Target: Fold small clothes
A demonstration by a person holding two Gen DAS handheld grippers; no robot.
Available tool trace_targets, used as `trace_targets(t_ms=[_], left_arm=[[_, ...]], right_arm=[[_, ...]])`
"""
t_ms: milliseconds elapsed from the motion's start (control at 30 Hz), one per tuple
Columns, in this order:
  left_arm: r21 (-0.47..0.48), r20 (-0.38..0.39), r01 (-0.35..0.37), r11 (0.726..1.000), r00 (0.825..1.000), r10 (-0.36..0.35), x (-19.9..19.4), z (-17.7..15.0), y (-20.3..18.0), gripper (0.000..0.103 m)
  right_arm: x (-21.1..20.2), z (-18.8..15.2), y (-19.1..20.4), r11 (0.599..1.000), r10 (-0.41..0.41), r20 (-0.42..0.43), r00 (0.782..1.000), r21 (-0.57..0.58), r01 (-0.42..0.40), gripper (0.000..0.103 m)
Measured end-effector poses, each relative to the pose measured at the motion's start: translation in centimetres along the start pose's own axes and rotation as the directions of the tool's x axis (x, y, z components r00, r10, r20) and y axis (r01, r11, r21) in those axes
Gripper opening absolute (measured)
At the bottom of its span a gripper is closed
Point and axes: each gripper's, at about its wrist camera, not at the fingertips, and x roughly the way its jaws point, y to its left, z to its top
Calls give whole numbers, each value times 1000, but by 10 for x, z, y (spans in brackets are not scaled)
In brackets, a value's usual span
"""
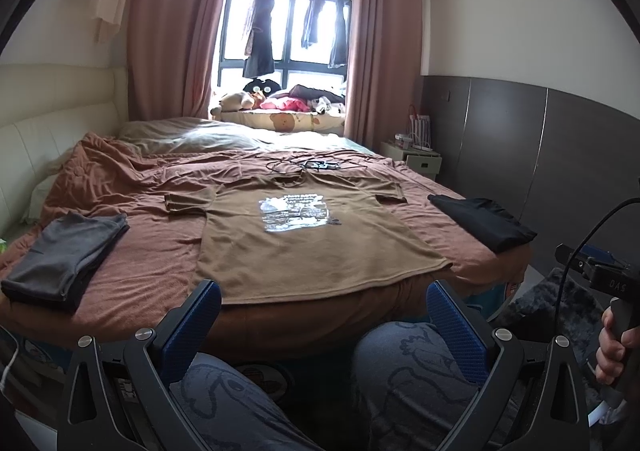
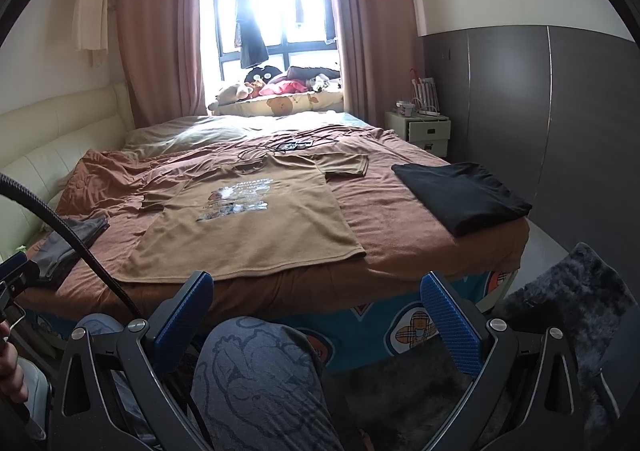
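Patterned trouser knees (image 1: 404, 367) fill the space just under both tongs, which are spread wide and hold nothing. Ahead of them the brown T-shirt (image 1: 304, 243) lies flat, print up, on the bed (image 1: 132, 263), hem nearest, collar away, its length running straight off from the person. Left tongs (image 1: 324, 315) face its middle; right tongs (image 2: 316, 307) sit off its right hem corner. Folded grey clothes (image 1: 64, 251) and a folded black one (image 1: 484, 223) flank it.

Bare bedspread (image 2: 372, 207) strips flank the spread brown T-shirt (image 1: 304, 239). Obstacles: folded grey garment (image 1: 64, 255) at left, folded black garment (image 2: 460, 191) at right, cables (image 1: 308, 165) beyond the collar.
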Motion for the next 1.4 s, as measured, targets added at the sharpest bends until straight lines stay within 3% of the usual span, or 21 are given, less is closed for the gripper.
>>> trace_targets(t_ms=[1400], left_arm=[[-15,27,12,1000,1000,-12,-12,1,7,103]], right_arm=[[-13,6,3,1000,-17,15,1000,13,17,103]])
